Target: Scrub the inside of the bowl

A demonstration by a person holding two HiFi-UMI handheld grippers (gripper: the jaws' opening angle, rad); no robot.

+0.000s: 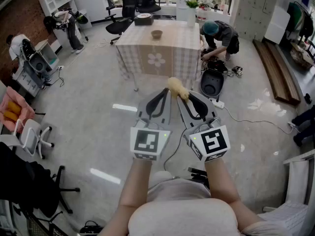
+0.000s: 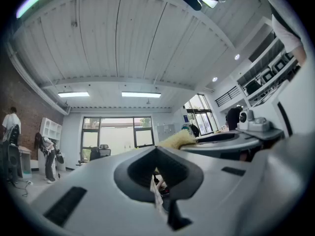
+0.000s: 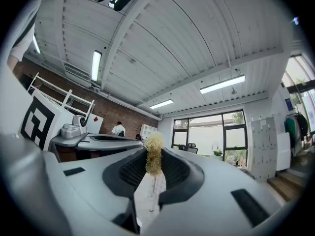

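Note:
A small brown bowl (image 1: pixel 156 34) stands on a table with a checked cloth (image 1: pixel 162 55), far ahead of both grippers. My right gripper (image 1: pixel 183 96) is shut on a fuzzy yellow scrubber (image 1: pixel 176 87), which sticks out past its tips. In the right gripper view the scrubber (image 3: pixel 153 156) rises between the closed jaws. My left gripper (image 1: pixel 166 94) is shut with nothing in it and is held close beside the right one. The left gripper view shows the scrubber (image 2: pixel 178 140) just beyond its own closed jaws. Both grippers hang over the floor, well short of the table.
A person (image 1: pixel 220 33) crouches at the table's right corner beside a black case (image 1: pixel 212 83) and a cable on the floor. A box (image 1: pixel 143 18) sits on the table. Office chairs (image 1: pixel 129 6) stand behind it, a white chair (image 1: pixel 34 134) at left, wooden planks (image 1: pixel 275 70) at right.

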